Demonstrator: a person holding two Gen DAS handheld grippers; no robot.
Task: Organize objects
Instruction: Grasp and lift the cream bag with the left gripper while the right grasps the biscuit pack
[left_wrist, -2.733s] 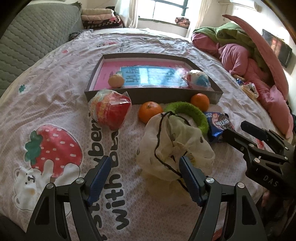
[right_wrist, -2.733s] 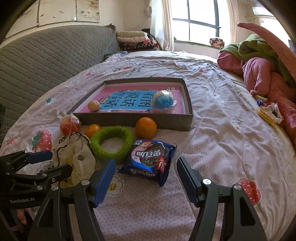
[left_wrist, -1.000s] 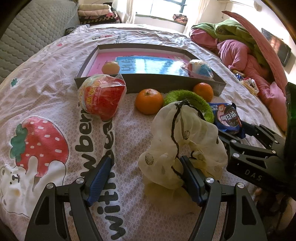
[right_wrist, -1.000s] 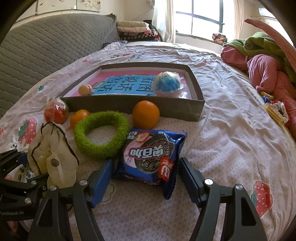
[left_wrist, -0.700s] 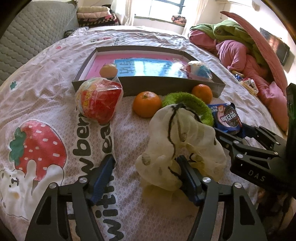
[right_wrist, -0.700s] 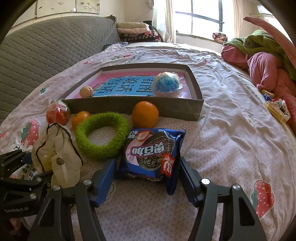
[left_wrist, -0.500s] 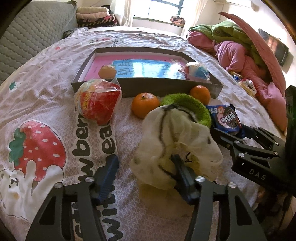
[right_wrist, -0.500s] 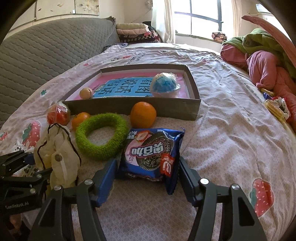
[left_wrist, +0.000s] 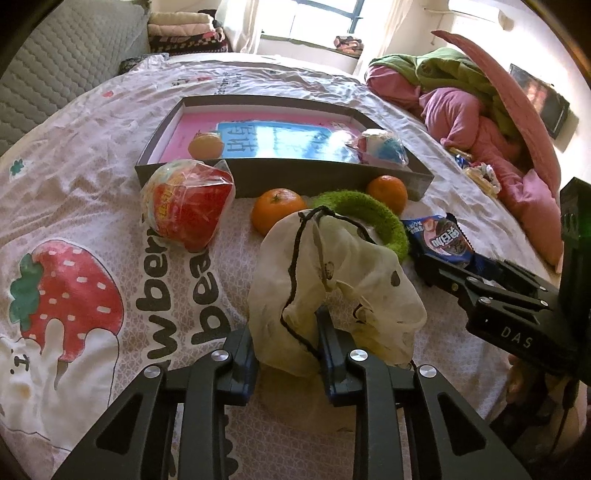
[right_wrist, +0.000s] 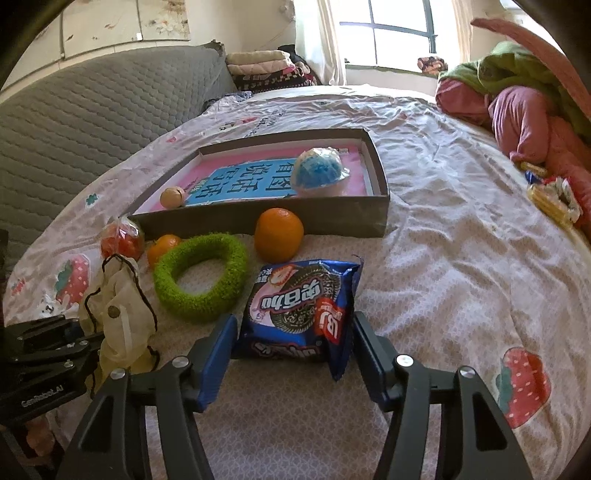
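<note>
We see the bed (right_wrist: 443, 229) under a strawberry-print sheet, carrying everything. On it lies a shallow grey box (right_wrist: 380, 206) with a pink-and-blue printed floor; inside sit a blue-and-white wrapped ball (right_wrist: 319, 171) at the right and a small tan ball (right_wrist: 172, 196) at the left. Just in front of the box we find a green fuzzy ring (right_wrist: 201, 282) between two oranges, one larger-looking (right_wrist: 279, 234) and one at the ring's left (right_wrist: 164, 248), with a red wrapped snack (left_wrist: 186, 208) further left. Our left gripper (left_wrist: 286, 350) has its jaws drawn narrow, pinching the lower folds of a cream drawstring pouch (left_wrist: 332, 288), which stands bunched up just in front of the ring. Our right gripper (right_wrist: 291, 349) has its jaws set wide on either side of a blue cookie packet (right_wrist: 303, 306) lying flat before the larger orange; both pads stand at the packet's edges, though we cannot tell if they press it.
</note>
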